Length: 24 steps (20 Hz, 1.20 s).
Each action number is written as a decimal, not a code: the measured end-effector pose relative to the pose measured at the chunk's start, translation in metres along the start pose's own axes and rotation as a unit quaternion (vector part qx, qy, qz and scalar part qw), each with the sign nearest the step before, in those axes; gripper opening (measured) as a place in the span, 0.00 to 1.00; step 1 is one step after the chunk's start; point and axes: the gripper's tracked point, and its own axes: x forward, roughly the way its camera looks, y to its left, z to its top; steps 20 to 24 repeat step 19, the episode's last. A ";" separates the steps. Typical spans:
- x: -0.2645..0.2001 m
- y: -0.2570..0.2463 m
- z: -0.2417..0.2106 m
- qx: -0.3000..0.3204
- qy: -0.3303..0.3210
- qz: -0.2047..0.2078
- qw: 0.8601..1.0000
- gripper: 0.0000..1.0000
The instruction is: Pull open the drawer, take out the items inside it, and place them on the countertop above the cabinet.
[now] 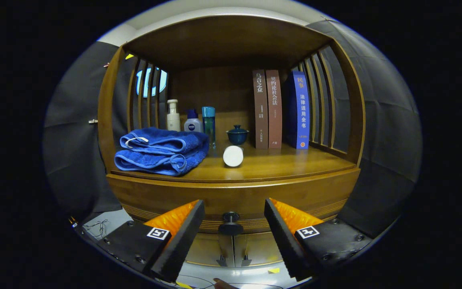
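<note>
A: The gripper (pixel 234 237) stands wide, empty, its fingers flanking the drawer knob (pixel 230 223); the drawer (pixel 231 200) sits shut.
B: Closing off-centre could slip off that small knob; beyond, a white cylinder (pixel 233 155) lies on the desk (pixel 287 164), apt to roll if jolted.

The cabinet (pixel 235 192) is glossy varnished wood, its countertop (pixel 295 162) smooth and reflective. The folded towel (pixel 161 150) at left is soft, nubby cloth. The far bowl (pixel 237 135) looks glazed ceramic. The drawer knob (pixel 230 223) appears matt.
</note>
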 end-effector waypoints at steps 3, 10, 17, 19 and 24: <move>-0.024 0.003 0.039 -0.010 -0.041 0.000 0.999 0.99; -0.091 0.012 0.121 -0.041 -0.113 -0.010 0.993 0.99; -0.146 0.014 0.149 -0.034 -0.120 -0.019 0.992 0.99; -0.156 0.017 0.154 -0.035 -0.124 -0.016 0.992 0.99; -0.156 0.017 0.154 -0.035 -0.124 -0.016 0.992 0.99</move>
